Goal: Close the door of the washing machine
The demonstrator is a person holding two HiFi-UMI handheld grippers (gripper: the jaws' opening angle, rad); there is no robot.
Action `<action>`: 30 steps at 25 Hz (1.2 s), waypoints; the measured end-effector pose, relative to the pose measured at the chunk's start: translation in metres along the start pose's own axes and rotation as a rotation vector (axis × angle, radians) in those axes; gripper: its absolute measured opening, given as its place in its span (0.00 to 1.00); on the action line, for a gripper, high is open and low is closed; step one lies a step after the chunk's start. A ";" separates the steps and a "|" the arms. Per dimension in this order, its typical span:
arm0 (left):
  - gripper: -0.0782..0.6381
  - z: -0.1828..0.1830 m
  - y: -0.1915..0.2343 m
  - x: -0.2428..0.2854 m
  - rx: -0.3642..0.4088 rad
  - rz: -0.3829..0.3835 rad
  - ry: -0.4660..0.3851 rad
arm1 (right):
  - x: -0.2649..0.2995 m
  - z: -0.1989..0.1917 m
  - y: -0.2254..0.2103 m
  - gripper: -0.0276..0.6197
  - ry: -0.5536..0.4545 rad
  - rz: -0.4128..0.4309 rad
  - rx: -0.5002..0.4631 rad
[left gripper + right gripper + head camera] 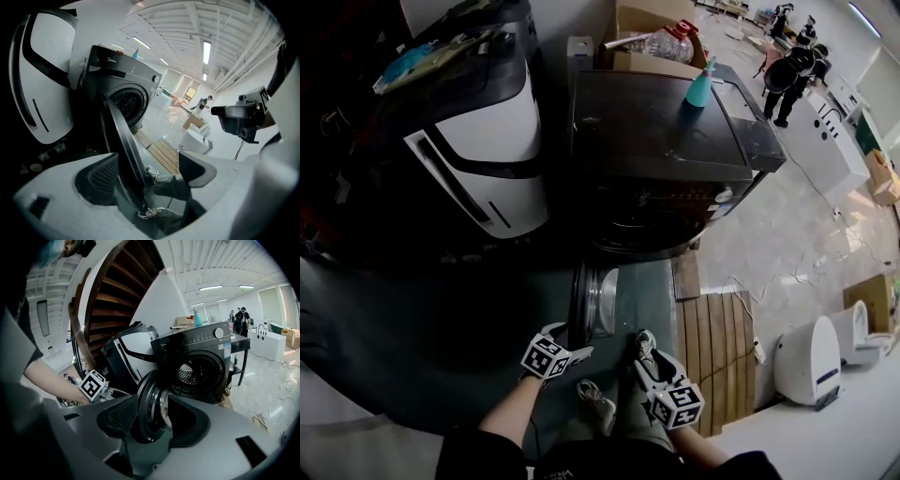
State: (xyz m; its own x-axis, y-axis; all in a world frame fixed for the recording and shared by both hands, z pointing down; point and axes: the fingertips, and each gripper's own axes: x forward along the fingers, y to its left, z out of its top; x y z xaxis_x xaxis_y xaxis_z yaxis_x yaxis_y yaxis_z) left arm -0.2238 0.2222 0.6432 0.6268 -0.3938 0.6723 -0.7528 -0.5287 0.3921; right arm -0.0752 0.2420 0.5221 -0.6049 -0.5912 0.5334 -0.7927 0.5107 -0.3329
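Subject of inspection: front-loading washing machine (pixel 656 131), a dark grey metal casing with a flat top and a perforated steel drum visible through the open port. A teal spray bottle (pixel 700 86) stands on its lid, a glossy white appliance (pixel 487 159) sits just beside its left flank, and a slatted wooden platform (pixel 722 356) lies on the floor before its right corner.

Task item: door (pixel 124 150), round, with a thick dark plastic rim and a bulging clear glass bowl at its centre. It stands swung wide out from the machine's front, its free edge towards the person, so it is not yet closed.

Left gripper (pixel 570 339): jaws spread wide, with the door's rim running between them, closer to the ribbed dark left pad. No squeeze on the rim is evident, so nothing is gripped. In my judgement it straddles the rim in order to swing the door back towards the machine.

Right gripper (pixel 649 352): jaws likewise apart and empty, aimed at the door's glass side, out from the machine's front. It appears held in reserve, ready to steady or press the door home.
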 end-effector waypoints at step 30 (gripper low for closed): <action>0.61 0.116 -0.085 0.157 -0.091 -0.087 0.023 | 0.010 0.024 -0.224 0.32 0.095 -0.098 0.125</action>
State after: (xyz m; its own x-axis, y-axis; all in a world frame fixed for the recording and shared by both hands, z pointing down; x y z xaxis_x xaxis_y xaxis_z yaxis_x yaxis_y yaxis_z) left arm -0.0379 0.1179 0.6421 0.6866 -0.3313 0.6472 -0.7115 -0.4892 0.5044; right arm 0.0941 0.1069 0.5834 -0.5187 -0.5697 0.6375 -0.8545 0.3683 -0.3662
